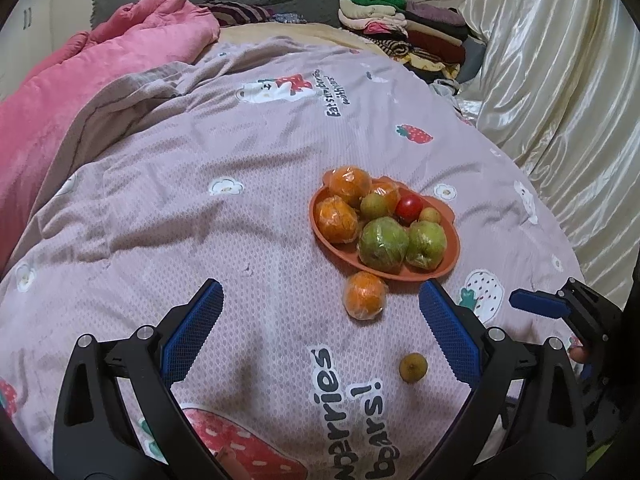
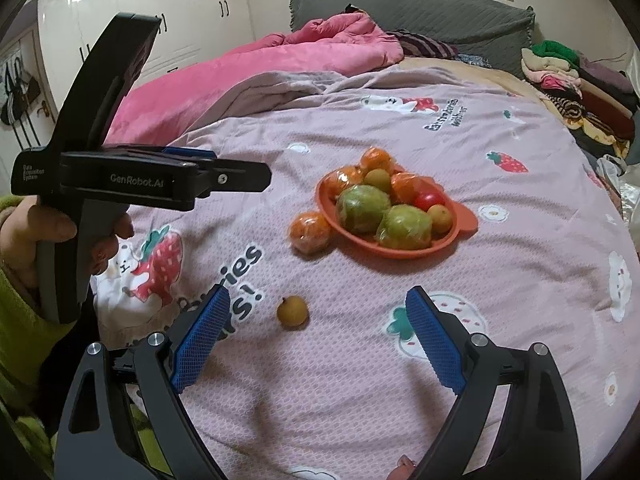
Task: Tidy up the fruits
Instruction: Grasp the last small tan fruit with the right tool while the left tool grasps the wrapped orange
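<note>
An orange plate (image 1: 454, 256) (image 2: 466, 224) on the bed holds wrapped oranges, two green apples, a red tomato and small yellow-green fruits. A wrapped orange (image 1: 365, 295) (image 2: 310, 232) lies on the quilt beside the plate's near rim. A small brown-yellow fruit (image 1: 413, 367) (image 2: 293, 311) lies alone, nearer to me. My left gripper (image 1: 322, 324) is open and empty, with the loose orange between and ahead of its fingers. My right gripper (image 2: 318, 332) is open and empty, the small fruit just ahead between its fingers.
The fruit lies on a pink-lilac strawberry quilt (image 1: 200, 208). A pink blanket (image 1: 100, 64) is bunched at the far left. Folded clothes (image 1: 408, 36) are stacked at the far right, by a cream curtain (image 1: 560, 80). The left gripper's body (image 2: 140, 180) shows in the right wrist view.
</note>
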